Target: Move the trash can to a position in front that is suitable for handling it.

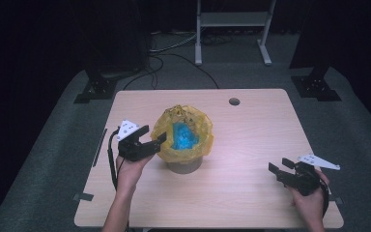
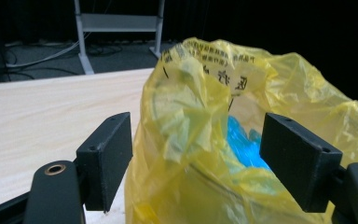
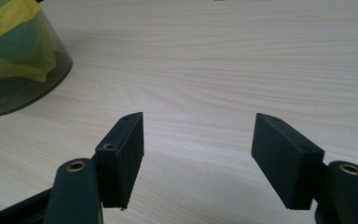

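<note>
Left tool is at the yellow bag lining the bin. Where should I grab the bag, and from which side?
Take the yellow bag by its loose crumpled edge standing above the bin, coming from the left, where the open left tool already straddles it. That film is thin and free; lower down it hugs the bin.

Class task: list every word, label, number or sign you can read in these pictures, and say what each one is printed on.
Yellow plastic bag: dark printed characters along its upper edge, too small and crumpled to read.
Nothing readable on the table, the container or the grippers.
</note>
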### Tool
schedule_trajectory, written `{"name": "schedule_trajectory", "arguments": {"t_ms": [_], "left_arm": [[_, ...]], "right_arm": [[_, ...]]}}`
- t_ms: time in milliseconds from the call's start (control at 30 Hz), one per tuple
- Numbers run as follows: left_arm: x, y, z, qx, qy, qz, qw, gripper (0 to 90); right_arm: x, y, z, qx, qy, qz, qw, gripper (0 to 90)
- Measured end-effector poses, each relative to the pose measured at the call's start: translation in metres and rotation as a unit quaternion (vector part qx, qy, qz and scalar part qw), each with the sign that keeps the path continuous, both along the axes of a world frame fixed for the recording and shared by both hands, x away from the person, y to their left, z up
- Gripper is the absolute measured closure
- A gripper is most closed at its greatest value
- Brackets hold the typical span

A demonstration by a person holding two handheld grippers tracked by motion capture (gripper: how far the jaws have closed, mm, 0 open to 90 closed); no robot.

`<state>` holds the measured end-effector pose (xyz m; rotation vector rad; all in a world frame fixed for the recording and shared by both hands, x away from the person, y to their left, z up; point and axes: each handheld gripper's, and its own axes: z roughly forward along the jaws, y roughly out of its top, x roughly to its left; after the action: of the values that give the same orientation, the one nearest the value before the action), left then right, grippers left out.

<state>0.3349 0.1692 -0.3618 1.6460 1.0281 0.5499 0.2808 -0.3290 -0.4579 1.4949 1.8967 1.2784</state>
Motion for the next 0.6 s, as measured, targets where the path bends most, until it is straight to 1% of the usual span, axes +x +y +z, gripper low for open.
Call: {"name": "schedule_trajectory", "arguments": {"t_ms": [67, 133, 200, 233, 267, 300, 367, 400, 467, 533, 600], "left_arm": [[0.003, 0.0, 0.001, 0.008, -0.004, -0.004, 1.0, 25.6], [0.006, -0.002, 0.003, 0.016, -0.008, -0.014, 0.9997, 31.0], [0.009, -0.005, 0.004, 0.027, -0.013, -0.021, 0.9993, 32.6], [0.009, -0.006, 0.004, 0.034, -0.019, -0.025, 0.9989, 35.5], [0.01, -0.008, 0.004, 0.046, -0.025, -0.028, 0.9983, 39.3], [0.011, -0.01, 0.004, 0.055, -0.029, -0.029, 0.9976, 41.1], [0.012, -0.012, 0.004, 0.072, -0.033, -0.03, 0.9964, 45.3], [0.012, -0.013, 0.004, 0.076, -0.033, -0.031, 0.996, 47.9], [0.014, -0.014, 0.004, 0.079, -0.032, -0.03, 0.9959, 53.0], [0.016, -0.014, 0.003, 0.068, -0.03, -0.03, 0.9968, 55.6], [0.017, -0.014, 0.003, 0.068, -0.03, -0.03, 0.9968, 57.6]], "right_arm": [[0.001, 0.0, 0.0, 0.001, 0.0, 0.001, 1.0, 33.8], [0.001, 0.001, -0.001, 0.0, 0.001, 0.003, 1.0, 33.8], [0.002, 0.002, -0.001, -0.002, 0.004, 0.006, 1.0, 33.8], [0.002, 0.003, -0.002, -0.003, 0.004, 0.008, 1.0, 33.8], [0.002, 0.003, -0.001, -0.004, 0.002, 0.008, 1.0, 33.8], [0.002, 0.003, -0.001, -0.004, 0.003, 0.008, 1.0, 33.8], [0.003, 0.003, 0.0, -0.004, 0.001, 0.007, 1.0, 33.8], [0.003, 0.003, 0.0, -0.002, 0.0, 0.006, 1.0, 33.8], [0.002, 0.002, 0.001, 0.001, -0.001, 0.006, 1.0, 33.8], [0.002, 0.001, 0.001, 0.0, -0.002, 0.004, 1.0, 33.8], [0.002, 0.0, 0.002, 0.001, -0.003, 0.003, 1.0, 33.8]]}}
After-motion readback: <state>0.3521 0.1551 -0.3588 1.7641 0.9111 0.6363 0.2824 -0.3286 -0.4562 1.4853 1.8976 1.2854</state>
